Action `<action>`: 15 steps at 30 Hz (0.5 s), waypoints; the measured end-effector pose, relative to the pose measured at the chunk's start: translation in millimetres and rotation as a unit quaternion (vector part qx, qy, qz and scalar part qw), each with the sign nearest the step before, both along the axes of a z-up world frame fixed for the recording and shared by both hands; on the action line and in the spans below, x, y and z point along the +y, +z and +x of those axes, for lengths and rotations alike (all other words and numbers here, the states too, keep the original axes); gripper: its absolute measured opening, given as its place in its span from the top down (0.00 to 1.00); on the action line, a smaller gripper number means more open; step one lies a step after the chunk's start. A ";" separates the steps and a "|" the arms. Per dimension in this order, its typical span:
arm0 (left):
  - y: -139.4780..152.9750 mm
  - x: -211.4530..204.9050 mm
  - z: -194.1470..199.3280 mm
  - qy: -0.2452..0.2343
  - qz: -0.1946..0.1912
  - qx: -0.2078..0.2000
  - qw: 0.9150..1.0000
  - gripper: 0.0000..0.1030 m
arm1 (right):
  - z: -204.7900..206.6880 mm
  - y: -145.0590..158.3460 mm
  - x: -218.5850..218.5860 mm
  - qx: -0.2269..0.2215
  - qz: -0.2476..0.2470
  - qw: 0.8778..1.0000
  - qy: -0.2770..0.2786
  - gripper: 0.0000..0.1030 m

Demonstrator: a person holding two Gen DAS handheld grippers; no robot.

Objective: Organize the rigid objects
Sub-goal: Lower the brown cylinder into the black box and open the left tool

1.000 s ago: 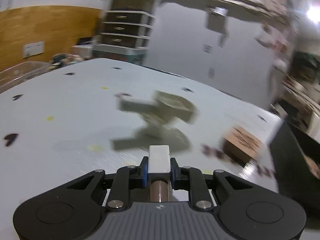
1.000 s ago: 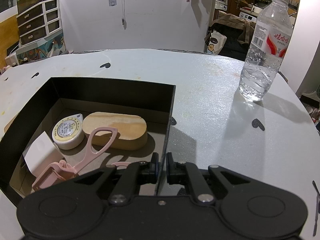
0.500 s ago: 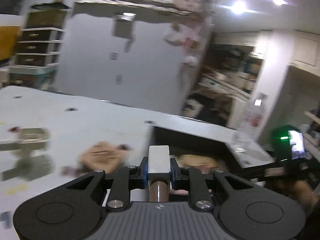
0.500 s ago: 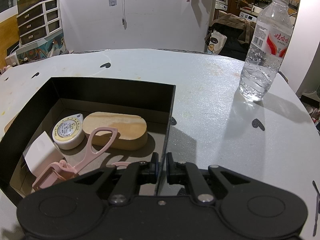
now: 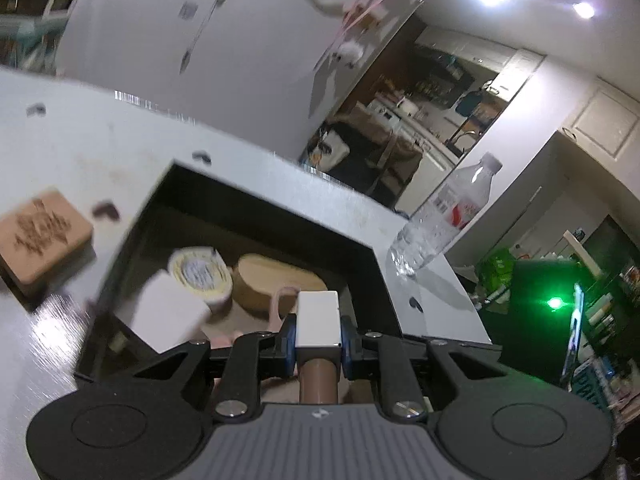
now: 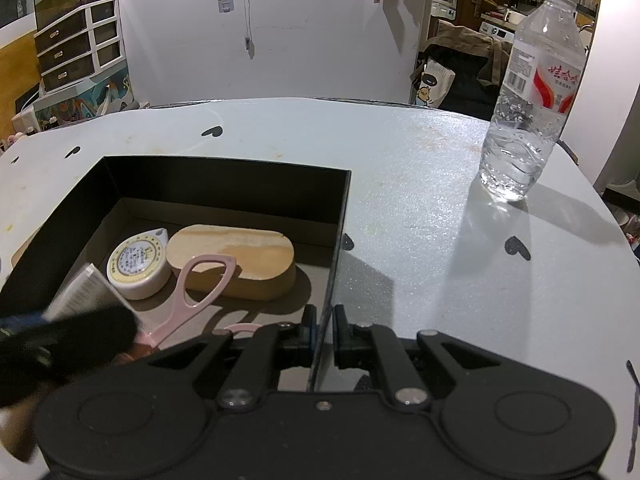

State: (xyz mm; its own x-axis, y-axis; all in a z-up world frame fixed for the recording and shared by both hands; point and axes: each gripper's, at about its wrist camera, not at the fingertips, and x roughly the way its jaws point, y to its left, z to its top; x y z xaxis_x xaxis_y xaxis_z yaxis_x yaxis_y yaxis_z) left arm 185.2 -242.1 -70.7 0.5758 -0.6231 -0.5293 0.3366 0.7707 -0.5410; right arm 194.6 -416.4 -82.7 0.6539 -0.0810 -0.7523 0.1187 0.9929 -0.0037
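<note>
Left hand-held gripper (image 5: 318,330) pinches a white block (image 5: 318,317) — right hand-held gripper (image 6: 323,330) clamps the box wall (image 6: 338,240).

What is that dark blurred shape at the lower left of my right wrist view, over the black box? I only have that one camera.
Observer: That is the left tool. Its own camera shows it shut on a white rectangular block with a brown stem, held above the open black cardboard box.
Operator: Is anything waiting outside the box on that side?
Observer: Yes. A flat engraved wooden block lies on the grey table, just left of the box's left wall.
</note>
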 end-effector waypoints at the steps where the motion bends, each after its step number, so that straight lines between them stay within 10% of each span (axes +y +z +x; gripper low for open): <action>1: -2.5 -1.2 1.4 -0.002 -0.003 0.008 1.000 0.79 | 0.0 0.0 -0.1 0.000 0.000 1.000 0.000 0.92; 10: -2.1 -8.1 1.2 -0.004 0.011 0.005 1.000 0.79 | -0.2 0.4 -0.3 0.000 0.001 1.000 0.000 0.92; 15: 2.0 -3.6 0.2 0.008 0.018 0.000 1.000 0.54 | -0.4 0.9 -0.7 0.000 0.000 1.000 0.001 0.92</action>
State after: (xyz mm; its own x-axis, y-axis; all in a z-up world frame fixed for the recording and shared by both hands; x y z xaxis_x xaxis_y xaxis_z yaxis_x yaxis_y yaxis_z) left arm 185.4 -245.8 -68.7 0.5859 -0.5946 -0.5507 0.3242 0.7947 -0.5131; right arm 194.2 -417.1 -81.8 0.6541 -0.0796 -0.7522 0.1176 0.9931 -0.0028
